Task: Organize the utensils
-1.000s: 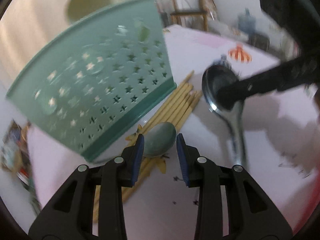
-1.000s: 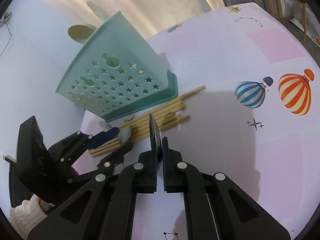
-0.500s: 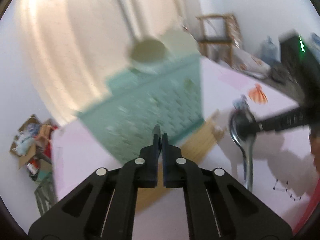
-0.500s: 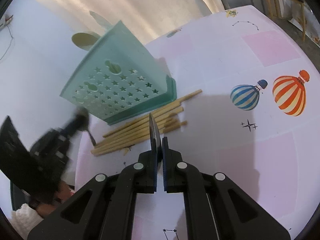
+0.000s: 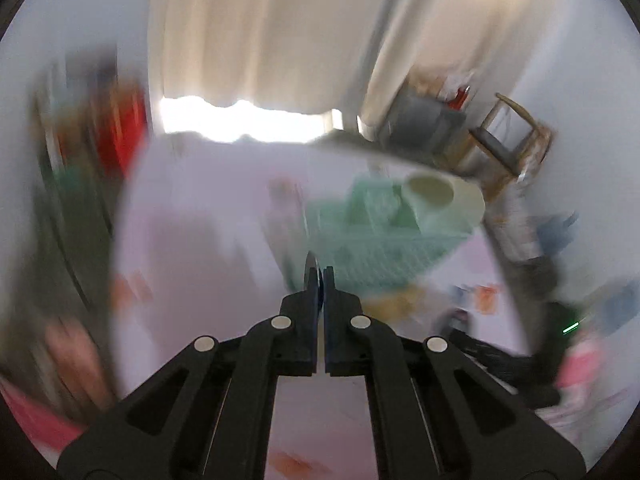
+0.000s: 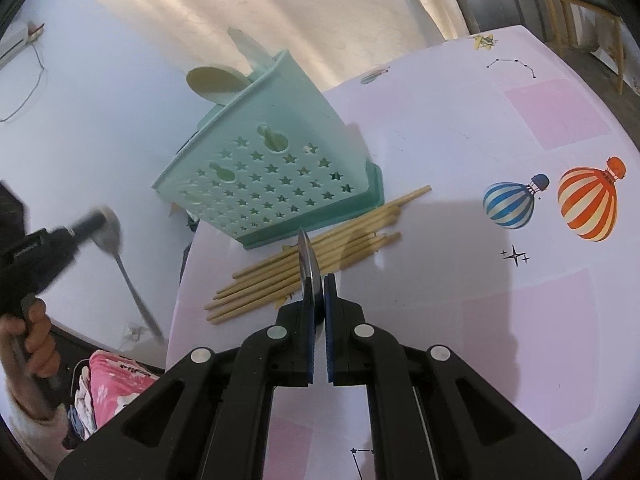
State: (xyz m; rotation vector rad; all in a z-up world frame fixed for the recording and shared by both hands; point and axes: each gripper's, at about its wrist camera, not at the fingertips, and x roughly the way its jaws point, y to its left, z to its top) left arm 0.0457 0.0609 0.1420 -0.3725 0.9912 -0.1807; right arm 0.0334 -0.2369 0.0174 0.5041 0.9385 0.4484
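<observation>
**Two spoons pinched, chopsticks loose on the bench**

The bench [image 6: 500, 340] with its balloon-print cover is seen sharply only in the right wrist view; the left wrist view is smeared by blur, though it alone looks down into the open top of the green holder [image 5: 372, 240]. One holder [image 6: 276, 172] is counted, standing on the bench with its star-pierced wall facing the camera and two pale utensils rising from its top.

A bundle of chopsticks [image 6: 316, 252], about eight, lies flat just in front of the holder's base, its long axis running from lower left to upper right.

Two metal spoons are counted. One spoon [image 6: 308, 260] is pinched edge-on in the right gripper [image 6: 319, 280], bowl pointing away above the chopsticks. The other spoon [image 6: 120, 256] is pinched by its bowl in the left gripper [image 6: 90, 222] beyond the bench edge, handle hanging down and rightward. In the left wrist view a thin dark edge shows between the pressed-together fingers [image 5: 308, 280].
</observation>
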